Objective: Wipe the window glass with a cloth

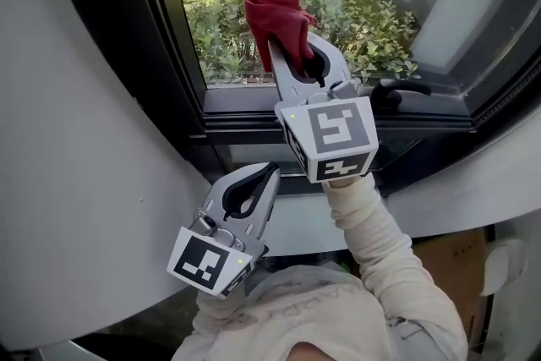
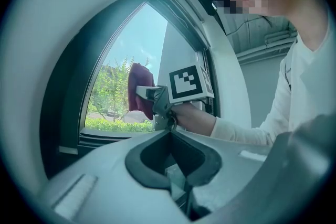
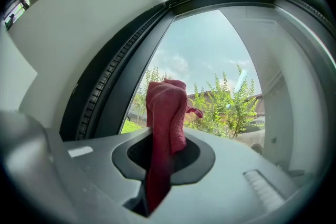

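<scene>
Red cloth is being pinched in the right tongs up near the window glass, left tongs hanging closed, empty. Bunched like that, metal tips might be scraping glass.

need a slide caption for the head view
Right gripper holds a red cloth up before the window glass; left gripper hangs shut and empty lower down.

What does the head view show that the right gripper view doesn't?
Only the head view shows the left gripper, shut and empty, the black window handle and the person's sleeve. Only the right gripper view shows sky and the top of the window frame. Both show the red cloth clamped in the right gripper, held up before the window glass.
</scene>
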Tool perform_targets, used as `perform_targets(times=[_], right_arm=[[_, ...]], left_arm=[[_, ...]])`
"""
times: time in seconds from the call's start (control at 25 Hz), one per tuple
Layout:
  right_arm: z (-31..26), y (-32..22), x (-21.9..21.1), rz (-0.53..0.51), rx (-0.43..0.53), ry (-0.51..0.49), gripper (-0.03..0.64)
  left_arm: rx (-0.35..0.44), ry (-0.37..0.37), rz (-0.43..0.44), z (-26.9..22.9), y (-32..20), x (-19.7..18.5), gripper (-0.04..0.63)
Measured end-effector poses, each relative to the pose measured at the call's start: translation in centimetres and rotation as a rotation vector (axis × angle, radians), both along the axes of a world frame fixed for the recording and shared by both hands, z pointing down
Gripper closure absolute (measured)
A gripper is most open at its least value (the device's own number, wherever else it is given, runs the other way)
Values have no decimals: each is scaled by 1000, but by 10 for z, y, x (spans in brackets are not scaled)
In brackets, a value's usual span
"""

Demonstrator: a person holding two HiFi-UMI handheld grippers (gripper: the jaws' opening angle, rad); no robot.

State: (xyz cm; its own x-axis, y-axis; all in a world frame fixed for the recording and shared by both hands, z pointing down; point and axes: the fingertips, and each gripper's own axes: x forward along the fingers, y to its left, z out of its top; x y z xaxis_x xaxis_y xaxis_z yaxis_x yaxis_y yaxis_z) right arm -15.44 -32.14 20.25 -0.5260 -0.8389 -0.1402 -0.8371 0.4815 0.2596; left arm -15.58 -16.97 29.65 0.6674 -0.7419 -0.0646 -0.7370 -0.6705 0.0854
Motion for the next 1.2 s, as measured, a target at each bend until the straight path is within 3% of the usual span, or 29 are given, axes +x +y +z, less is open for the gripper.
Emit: perform_targets(times=[0.4,0.6,1.2], right_arm=[[21,0,9,-6,-16,58,548],[16,-3,48,31,-7,66,548],[-3,-11,186,148,54,92,546]], left_arm=[[-4,5,-4,2,1,8,595],[-1,8,12,1,-3,26,595],[-3,-30,125,0,-15,128,595]])
